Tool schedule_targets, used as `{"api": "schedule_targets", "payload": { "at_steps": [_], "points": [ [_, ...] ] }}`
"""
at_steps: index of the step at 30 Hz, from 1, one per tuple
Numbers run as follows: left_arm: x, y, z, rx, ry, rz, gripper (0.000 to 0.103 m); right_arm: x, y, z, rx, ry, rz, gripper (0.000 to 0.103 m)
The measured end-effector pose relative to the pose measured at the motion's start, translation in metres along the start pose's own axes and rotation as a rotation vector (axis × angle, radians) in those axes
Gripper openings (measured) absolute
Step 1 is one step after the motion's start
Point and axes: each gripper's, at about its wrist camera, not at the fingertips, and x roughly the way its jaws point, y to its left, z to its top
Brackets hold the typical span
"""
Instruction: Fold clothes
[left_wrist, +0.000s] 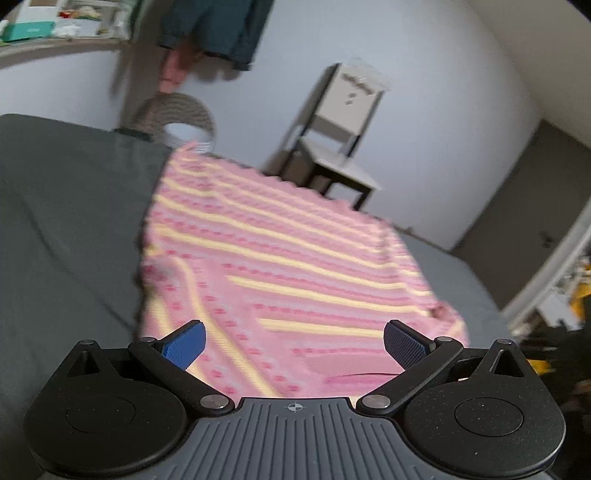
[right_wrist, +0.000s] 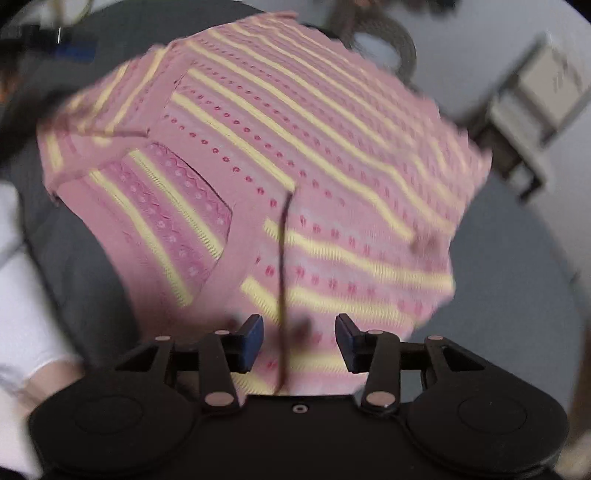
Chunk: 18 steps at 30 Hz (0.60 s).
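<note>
A pink knit garment (left_wrist: 280, 266) with yellow stripes and red dots lies spread on a grey bed (left_wrist: 62, 206). In the left wrist view my left gripper (left_wrist: 294, 345) is open, its blue pads wide apart over the garment's near edge. In the right wrist view the same garment (right_wrist: 295, 155) fills the frame, with a folded sleeve (right_wrist: 162, 218) at the left and a dark seam line down the middle. My right gripper (right_wrist: 299, 341) is open just above the near hem, with nothing between its fingers. Both views are blurred by motion.
A chair (left_wrist: 340, 147) stands by the white wall beyond the bed. A round woven basket (left_wrist: 177, 114) sits behind the bed's far corner, with clothes (left_wrist: 214, 29) hanging above it. A person's white sleeve (right_wrist: 22, 295) is at the left of the right wrist view.
</note>
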Motion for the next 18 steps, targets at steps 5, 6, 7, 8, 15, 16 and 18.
{"api": "schedule_targets", "payload": {
  "at_steps": [5, 6, 7, 8, 15, 16, 18],
  "points": [
    [0.007, -0.028, 0.002, -0.055, -0.023, -0.059, 0.103, 0.030, 0.031, -0.008, -0.118, -0.094, -0.142, 0.043],
    [0.013, -0.036, 0.003, -0.076, -0.010, -0.071, 0.103, 0.034, 0.037, -0.012, -0.141, -0.113, -0.194, 0.043],
    [0.021, -0.046, 0.004, -0.095, 0.014, -0.086, 0.103, 0.036, 0.040, -0.015, -0.159, -0.132, -0.243, 0.043],
    [0.029, -0.056, 0.004, -0.108, 0.037, -0.097, 0.103, 0.038, 0.043, -0.018, -0.173, -0.151, -0.289, 0.042],
    [0.117, -0.113, -0.008, -0.251, 0.166, -0.088, 0.103, 0.034, 0.042, -0.024, -0.203, -0.239, -0.221, 0.020],
    [0.131, -0.119, -0.010, -0.263, 0.187, -0.087, 0.103, 0.032, 0.041, -0.025, -0.199, -0.254, -0.209, 0.011],
    [0.157, -0.132, -0.014, -0.254, 0.228, -0.060, 0.102, 0.029, 0.038, -0.027, -0.184, -0.275, -0.189, 0.007]
  ]
}}
